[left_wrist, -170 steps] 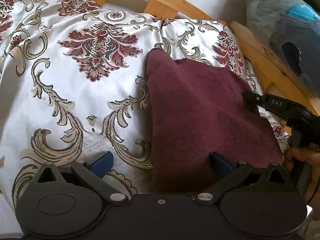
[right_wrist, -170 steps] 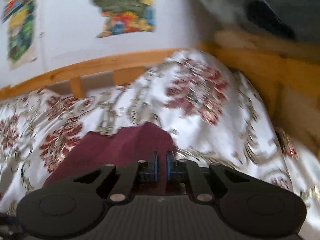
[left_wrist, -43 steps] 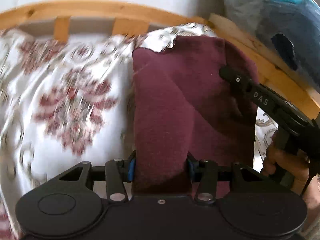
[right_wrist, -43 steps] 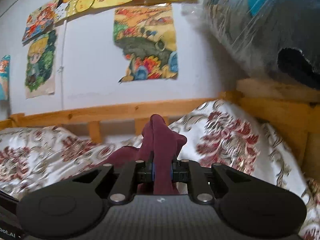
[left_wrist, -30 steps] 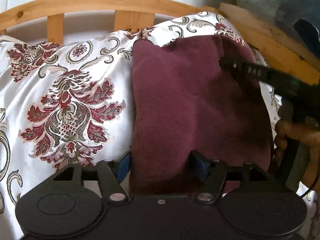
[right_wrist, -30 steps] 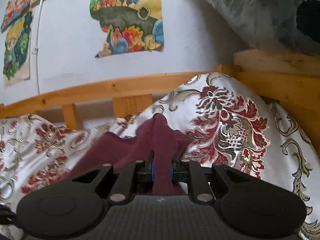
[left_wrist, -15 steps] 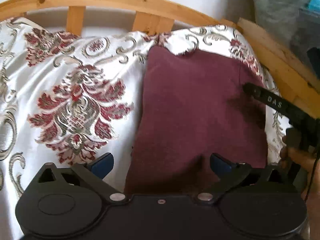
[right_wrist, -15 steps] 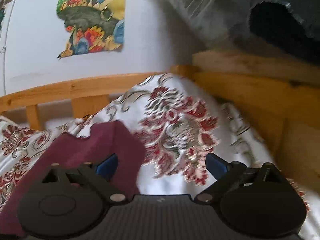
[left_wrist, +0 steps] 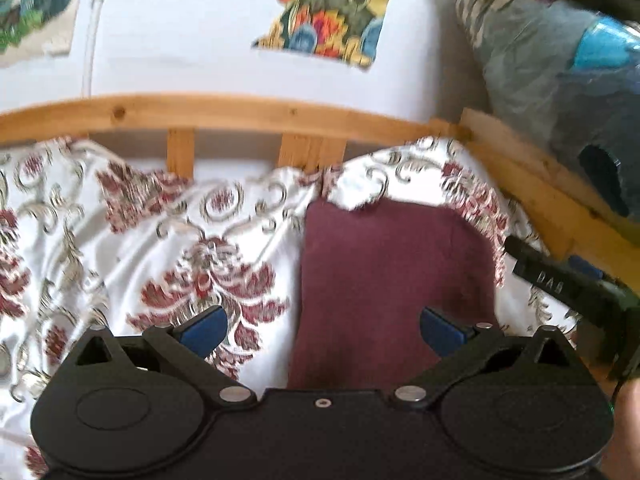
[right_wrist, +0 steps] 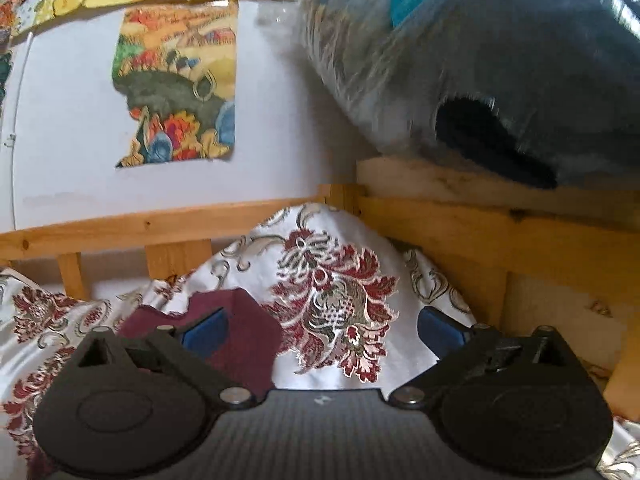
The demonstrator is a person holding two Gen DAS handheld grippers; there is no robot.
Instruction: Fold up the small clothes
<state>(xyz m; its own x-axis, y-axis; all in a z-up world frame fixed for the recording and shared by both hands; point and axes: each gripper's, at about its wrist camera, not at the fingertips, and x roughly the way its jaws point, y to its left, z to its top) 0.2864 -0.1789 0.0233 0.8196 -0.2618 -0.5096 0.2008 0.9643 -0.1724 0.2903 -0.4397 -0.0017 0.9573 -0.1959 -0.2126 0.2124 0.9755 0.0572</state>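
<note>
Left wrist view: left gripper (left_wrist: 322, 326) has its jaws spread wide, nothing between the blue pads (left_wrist: 202, 326); they have just finished opening. The maroon garment (left_wrist: 394, 276) lies flat on the patterned bedspread (left_wrist: 168, 240), folded to a rough rectangle, its near end running under the gripper body, its far edge short of the wooden bed rail (left_wrist: 224, 110). The garment sits toward the right side of the bed, near the corner where the rail meets the side board (left_wrist: 532, 184). Right gripper (left_wrist: 560, 284) enters from the right edge as a dark arm with white lettering, just beside the garment's right edge and apart from it; a blue pad shows behind it. A torn colour poster (left_wrist: 328, 12) hangs on the white wall (left_wrist: 180, 28). Upper right: a clear plastic bag (left_wrist: 560, 80) on the side board, holding bundled grey and blue textiles; contents are blurred, no finer detail can be told. Right wrist view: right gripper (right_wrist: 322, 326) also has its jaws wide apart, holding nothing; they have just been opening. Its left pad (right_wrist: 204, 328) stands over the garment's far corner (right_wrist: 240, 332), contact not discernible. The bedspread (right_wrist: 336, 292) fills the gap between the fingers. The plastic bag (right_wrist: 480, 80) rests on the wooden frame (right_wrist: 480, 220), showing grey fabric, a blue patch and a dark piece inside.
</note>
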